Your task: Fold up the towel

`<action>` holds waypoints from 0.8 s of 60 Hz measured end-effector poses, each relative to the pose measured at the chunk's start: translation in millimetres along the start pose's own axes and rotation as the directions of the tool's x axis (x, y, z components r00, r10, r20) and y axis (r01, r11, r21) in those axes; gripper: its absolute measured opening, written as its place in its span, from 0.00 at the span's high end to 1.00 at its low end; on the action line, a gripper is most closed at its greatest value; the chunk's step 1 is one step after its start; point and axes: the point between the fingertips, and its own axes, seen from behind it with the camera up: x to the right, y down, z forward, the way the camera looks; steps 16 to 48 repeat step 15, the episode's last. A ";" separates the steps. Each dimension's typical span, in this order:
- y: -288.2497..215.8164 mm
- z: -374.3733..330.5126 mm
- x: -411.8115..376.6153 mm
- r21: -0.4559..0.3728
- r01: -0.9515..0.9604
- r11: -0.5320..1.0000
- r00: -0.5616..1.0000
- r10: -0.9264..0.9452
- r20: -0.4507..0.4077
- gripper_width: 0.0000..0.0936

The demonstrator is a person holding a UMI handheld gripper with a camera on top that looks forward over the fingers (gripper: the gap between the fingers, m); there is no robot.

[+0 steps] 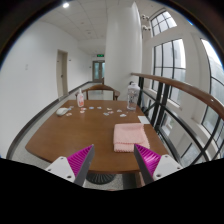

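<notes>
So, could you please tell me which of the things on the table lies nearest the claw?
The pink folded towel, lying on the wooden table just ahead of the open claw. The bottle and the small white items sit at the far end.

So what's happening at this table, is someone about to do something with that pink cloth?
A hand-held two-finger claw hovers open above the near edge of a wooden table, holding nothing. A folded pink towel lies flat on the table just beyond the claw's fingers, untouched. At the far end stand a bottle and some small items too distant to identify.
</notes>
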 end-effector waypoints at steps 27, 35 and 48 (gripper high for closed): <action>6.0 -19.9 9.5 0.042 0.069 0.997 0.997 -0.067 -0.044 0.12; 6.0 -19.9 9.5 0.042 0.069 0.997 0.997 -0.067 -0.044 0.12; 6.0 -19.9 9.5 0.042 0.069 0.997 0.997 -0.067 -0.044 0.12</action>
